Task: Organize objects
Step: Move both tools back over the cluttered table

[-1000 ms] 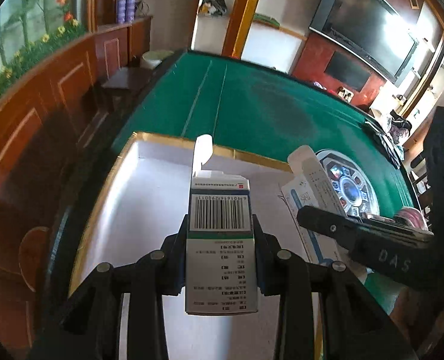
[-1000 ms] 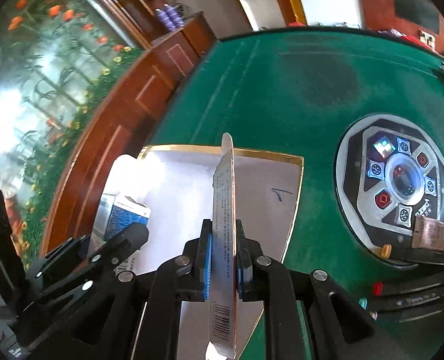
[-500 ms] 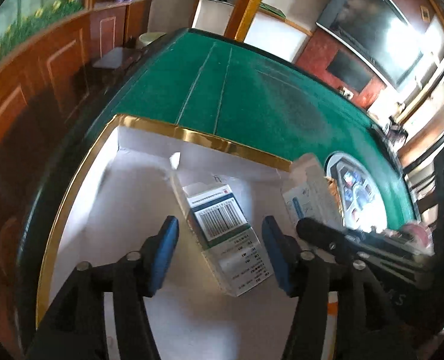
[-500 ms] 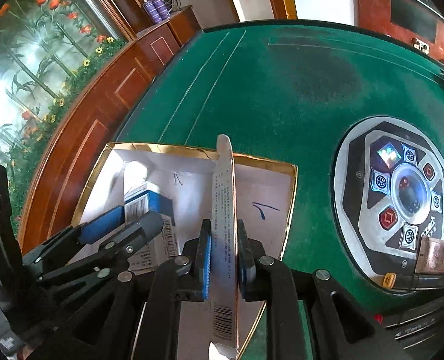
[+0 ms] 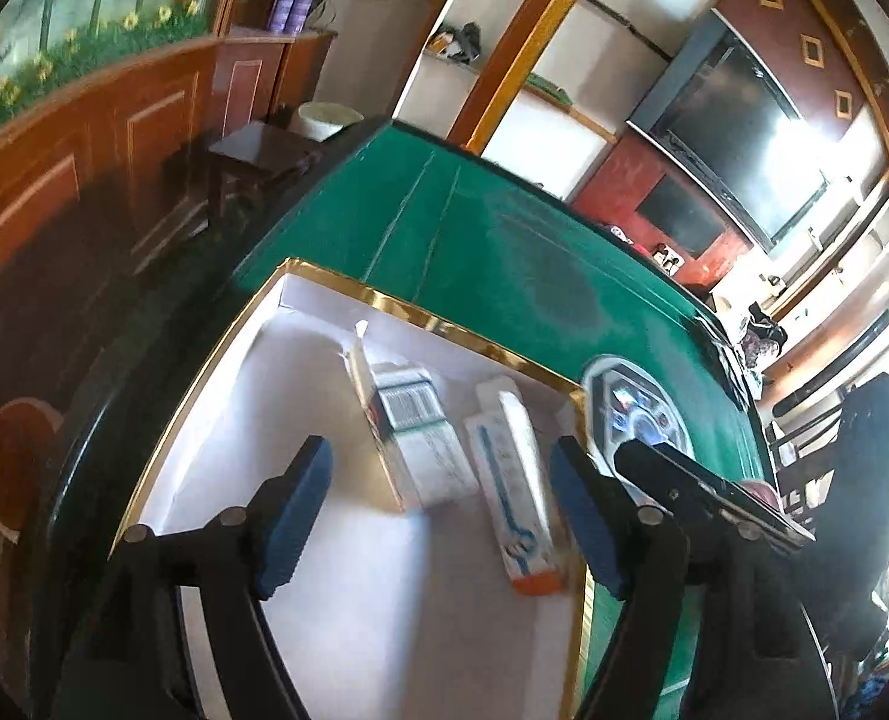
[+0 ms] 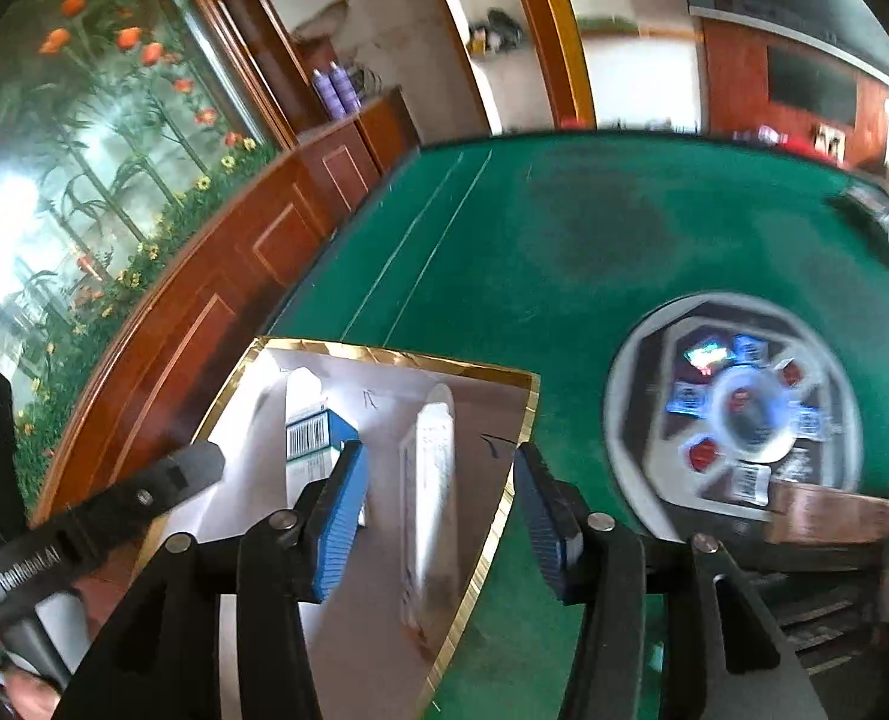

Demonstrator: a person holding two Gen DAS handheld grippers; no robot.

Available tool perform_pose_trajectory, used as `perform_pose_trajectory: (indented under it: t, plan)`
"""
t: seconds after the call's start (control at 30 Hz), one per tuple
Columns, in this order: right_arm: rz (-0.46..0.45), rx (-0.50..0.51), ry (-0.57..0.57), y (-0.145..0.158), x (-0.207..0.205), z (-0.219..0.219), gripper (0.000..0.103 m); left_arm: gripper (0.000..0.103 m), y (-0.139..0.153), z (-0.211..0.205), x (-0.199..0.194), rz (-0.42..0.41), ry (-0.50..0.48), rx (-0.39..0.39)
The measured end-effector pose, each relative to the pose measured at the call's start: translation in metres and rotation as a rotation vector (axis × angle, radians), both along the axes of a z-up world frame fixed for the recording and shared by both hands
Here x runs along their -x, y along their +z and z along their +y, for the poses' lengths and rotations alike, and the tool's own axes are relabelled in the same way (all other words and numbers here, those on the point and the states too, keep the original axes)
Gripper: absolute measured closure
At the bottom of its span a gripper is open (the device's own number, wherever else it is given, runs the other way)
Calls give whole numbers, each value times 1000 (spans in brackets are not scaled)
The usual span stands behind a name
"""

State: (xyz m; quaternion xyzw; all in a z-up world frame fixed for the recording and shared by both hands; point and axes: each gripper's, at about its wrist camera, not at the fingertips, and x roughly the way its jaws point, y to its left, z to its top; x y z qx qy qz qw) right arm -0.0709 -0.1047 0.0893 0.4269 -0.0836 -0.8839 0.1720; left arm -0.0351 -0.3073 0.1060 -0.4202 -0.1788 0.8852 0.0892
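With both boxes now lying loose in the gold-rimmed white tray (image 5: 420, 315) on the green desk (image 5: 492, 240), left gripper (image 5: 441, 507) and right gripper (image 6: 438, 519) have their fingers apart, jaws just been opening, nothing clamped. Barcode box (image 5: 420, 444) lies flat mid-tray, long axis running from near edge toward far rim, open flap end pointing away. Slim box (image 5: 513, 480) lies just beside it on the right, roughly parallel, orange end toward the camera, close to the tray's right rim. Likely risks: the slim box sits between the right fingers (image 6: 339, 522), so a careless pull-back could clip it and skew it or push it onto the rim; the barcode box's raised flap could snag a left finger. The 2 grippers are near each other and could bump.
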Motion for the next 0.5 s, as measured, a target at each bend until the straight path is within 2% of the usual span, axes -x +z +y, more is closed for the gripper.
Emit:
perform_pose_trajectory:
  t: [0.17,0.23,0.37,0.5]
  plan:
    - [141,-46,6,9,-51,31,30,19,29,27,-60,85,25,20]
    - [207,-69,-11,8,-71,46,28,15,38,40,-85,136,29,39]
    - [226,-73,-26,2,-97,74,27,12,53,76,-122,217,24,88]
    - [256,-51,-73,6,-117,114,27,11,58,103,-133,230,-13,64]
